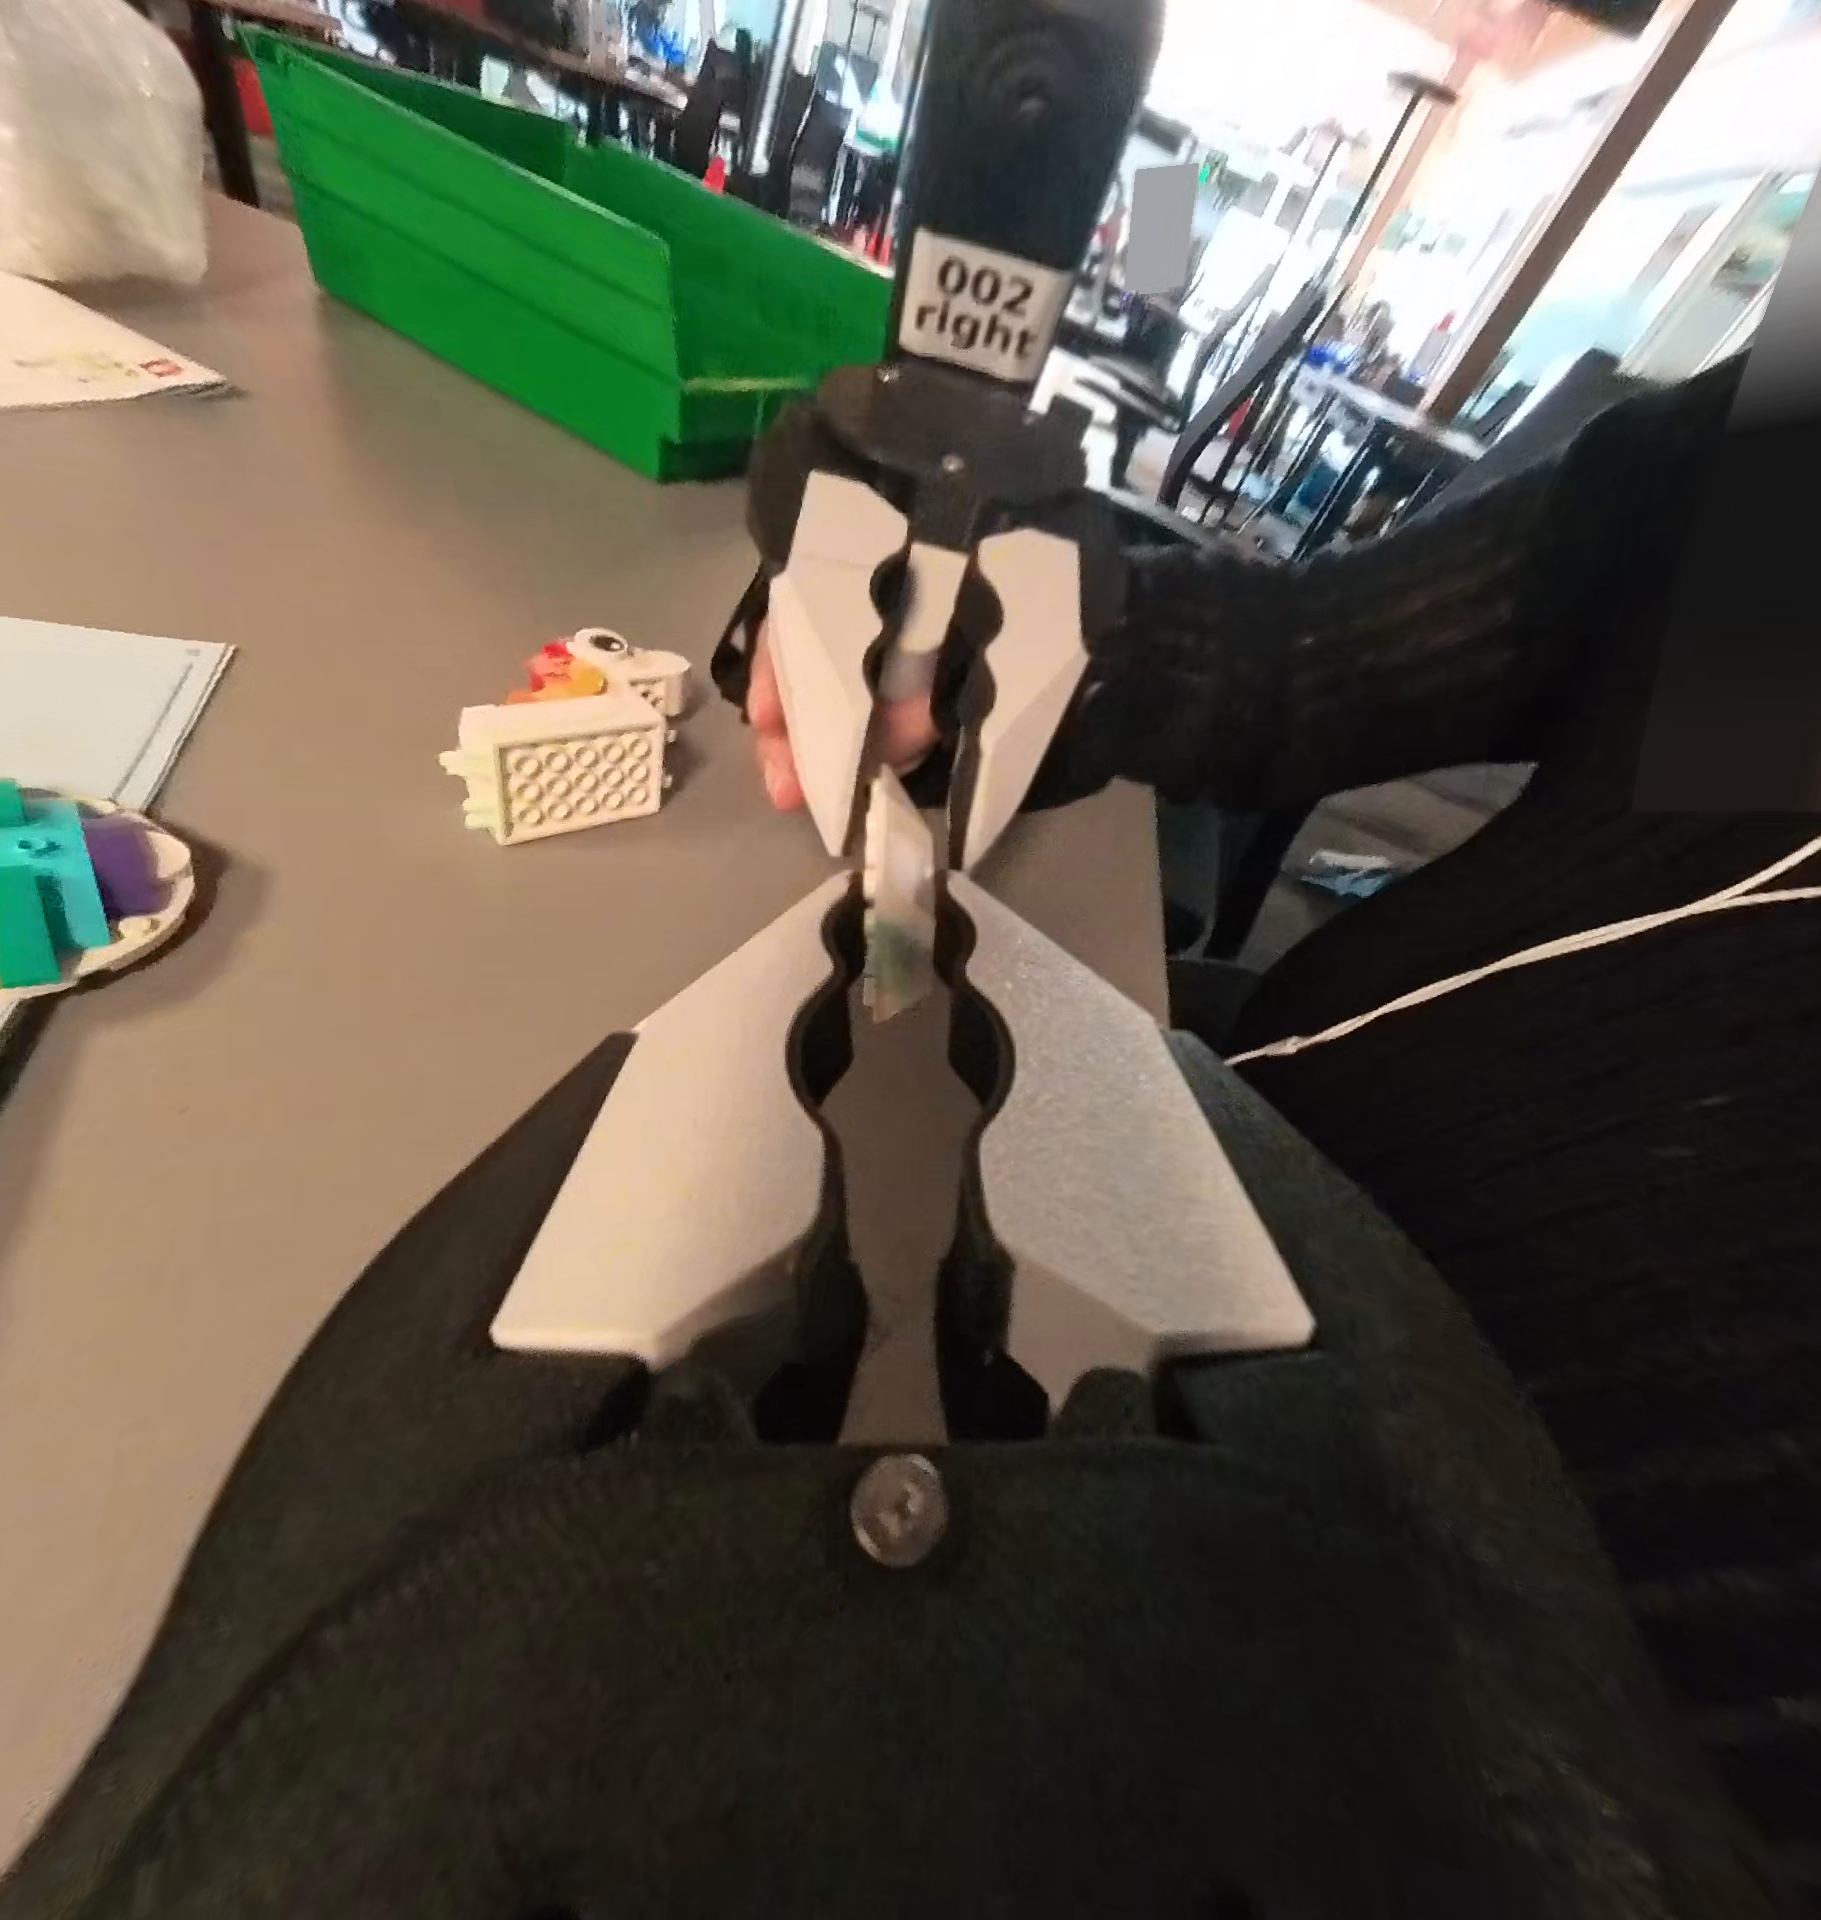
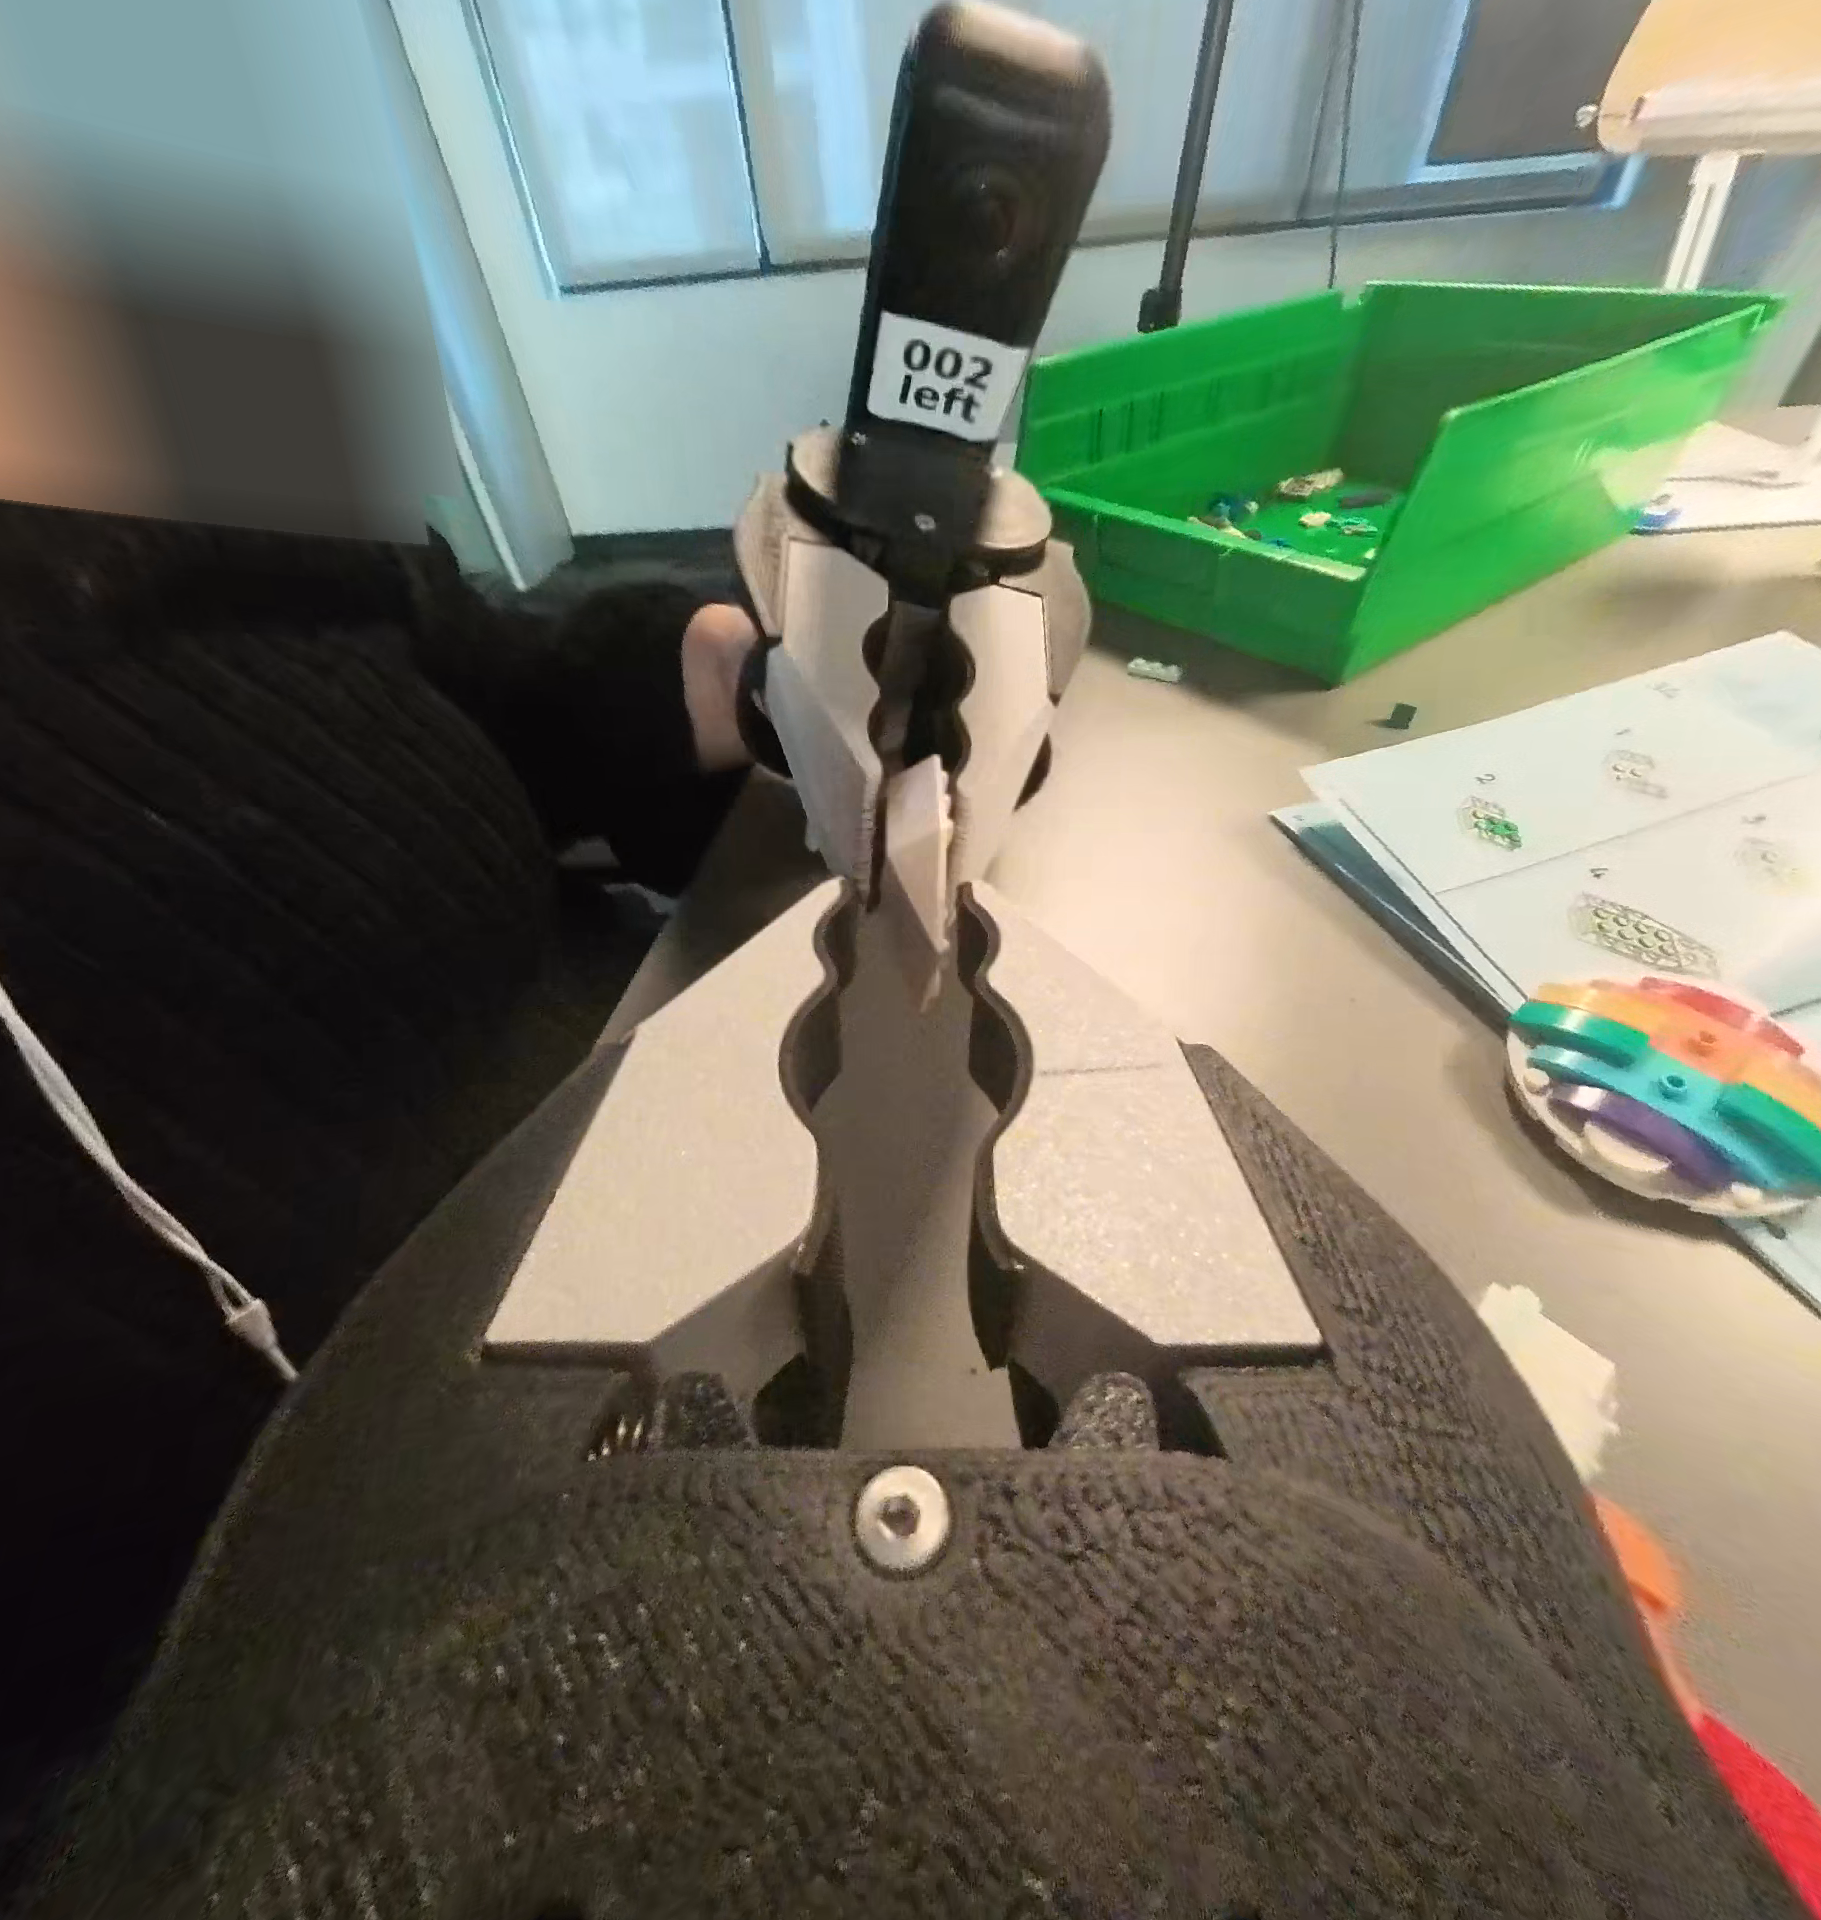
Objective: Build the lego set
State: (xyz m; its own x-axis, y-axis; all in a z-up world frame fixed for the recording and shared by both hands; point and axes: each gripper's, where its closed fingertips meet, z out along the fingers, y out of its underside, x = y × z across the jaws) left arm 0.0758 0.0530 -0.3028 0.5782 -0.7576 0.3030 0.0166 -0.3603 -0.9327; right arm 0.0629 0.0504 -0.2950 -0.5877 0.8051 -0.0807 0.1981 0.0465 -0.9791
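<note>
A thin white lego plate (image 1: 898,914) with a green bit on it is held edge-on between both grippers, above the grey table's near edge. My left gripper (image 1: 904,883) points forward and is shut on its lower end. My right gripper (image 1: 890,831) comes in from the opposite side, tip to tip, and is shut on its upper end. In the right wrist view the same plate (image 2: 921,847) sits tilted between my right gripper (image 2: 908,894) and the left gripper (image 2: 911,821). A white brick build with an eye and orange-red parts (image 1: 573,748) lies on the table.
A round rainbow build on a white disc (image 1: 44,904) (image 2: 1685,1101) rests on the open instruction booklet (image 1: 64,707) (image 2: 1664,810). A green bin (image 1: 573,260) (image 2: 1405,468) with loose pieces stands at the back. A plastic bag (image 1: 54,135) lies far left. A person's dark sleeve (image 1: 1353,644) is close. Less than 4 cm separates the two grippers' tips.
</note>
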